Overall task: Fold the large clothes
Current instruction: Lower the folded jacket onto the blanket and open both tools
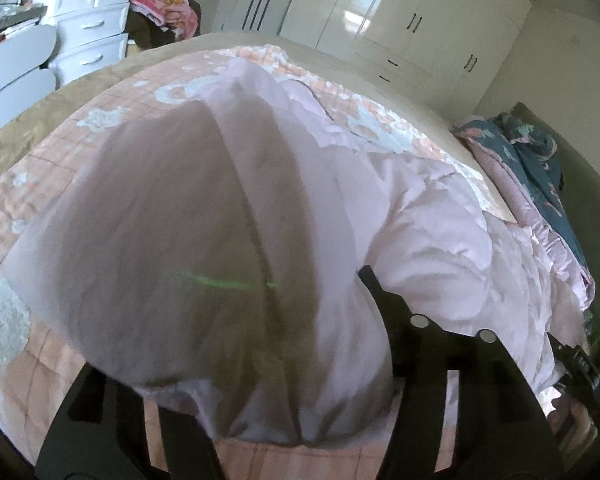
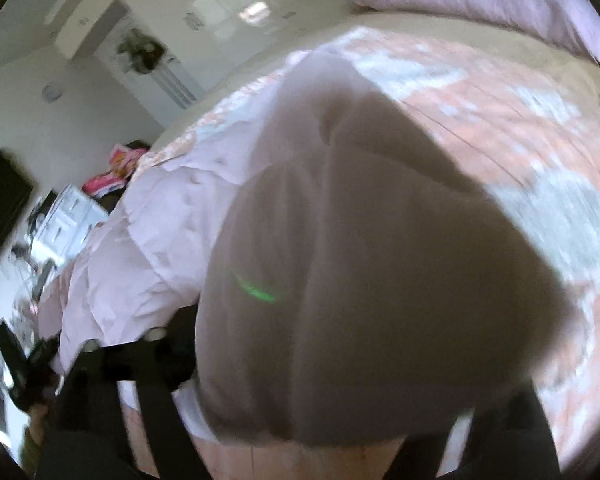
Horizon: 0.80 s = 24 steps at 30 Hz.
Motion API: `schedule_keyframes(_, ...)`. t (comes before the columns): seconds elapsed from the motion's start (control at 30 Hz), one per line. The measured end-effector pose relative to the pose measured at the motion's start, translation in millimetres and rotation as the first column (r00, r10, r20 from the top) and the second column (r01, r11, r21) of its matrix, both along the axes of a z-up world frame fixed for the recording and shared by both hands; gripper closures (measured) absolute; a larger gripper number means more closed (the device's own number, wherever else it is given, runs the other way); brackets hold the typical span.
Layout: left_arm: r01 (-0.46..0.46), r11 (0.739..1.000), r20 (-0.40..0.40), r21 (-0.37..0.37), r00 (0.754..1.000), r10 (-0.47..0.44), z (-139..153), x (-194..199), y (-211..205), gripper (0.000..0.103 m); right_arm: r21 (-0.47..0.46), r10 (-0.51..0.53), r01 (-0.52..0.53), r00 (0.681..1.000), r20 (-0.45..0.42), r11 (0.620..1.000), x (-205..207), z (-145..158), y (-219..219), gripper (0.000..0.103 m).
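A large pale pink padded garment (image 1: 204, 216) lies over the peach patterned bedspread (image 1: 52, 156). My left gripper (image 1: 284, 396) is shut on a bunched edge of it, and the cloth hangs over the fingers and hides the tips. In the right wrist view the same pink garment (image 2: 340, 240) drapes over my right gripper (image 2: 320, 412), which is shut on another part of its edge. The garment is lifted between both grippers, while its quilted body (image 2: 156, 240) stays on the bed. The right gripper also shows at the right edge of the left wrist view (image 1: 580, 364).
White wardrobes (image 1: 400, 20) stand behind the bed. A white drawer unit (image 1: 88, 20) with pink clothes (image 1: 168, 8) is at the far left. A teal and pink quilt (image 1: 540, 160) is piled at the right of the bed.
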<state>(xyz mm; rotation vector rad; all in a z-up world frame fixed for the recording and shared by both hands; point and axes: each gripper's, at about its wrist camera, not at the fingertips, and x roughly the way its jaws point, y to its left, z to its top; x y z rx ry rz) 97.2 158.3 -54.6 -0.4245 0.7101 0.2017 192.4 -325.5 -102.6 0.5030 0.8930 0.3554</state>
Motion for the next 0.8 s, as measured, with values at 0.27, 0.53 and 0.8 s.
schedule_keyframes(0.27, 0.003, 1.0, -0.041, 0.018, 0.999, -0.002, 14, -28, -5, 0.024, -0.058, -0.054, 0.053, 0.998, -0.016, 0.997, -39, 24, -25, 0.009)
schedule_keyframes(0.53, 0.036, 0.996, 0.002, 0.079, 0.999, -0.036, 50, -58, -18, 0.009, -0.146, -0.095, 0.113, 0.988, 0.125, 0.983, -83, 77, -45, 0.004)
schedule_keyframes(0.8, 0.097, 0.984, 0.083, 0.149, 0.99, -0.111, 98, -81, -48, 0.009, -0.222, -0.03, 0.1, 0.953, 0.301, 0.97, -124, 137, -25, 0.004)
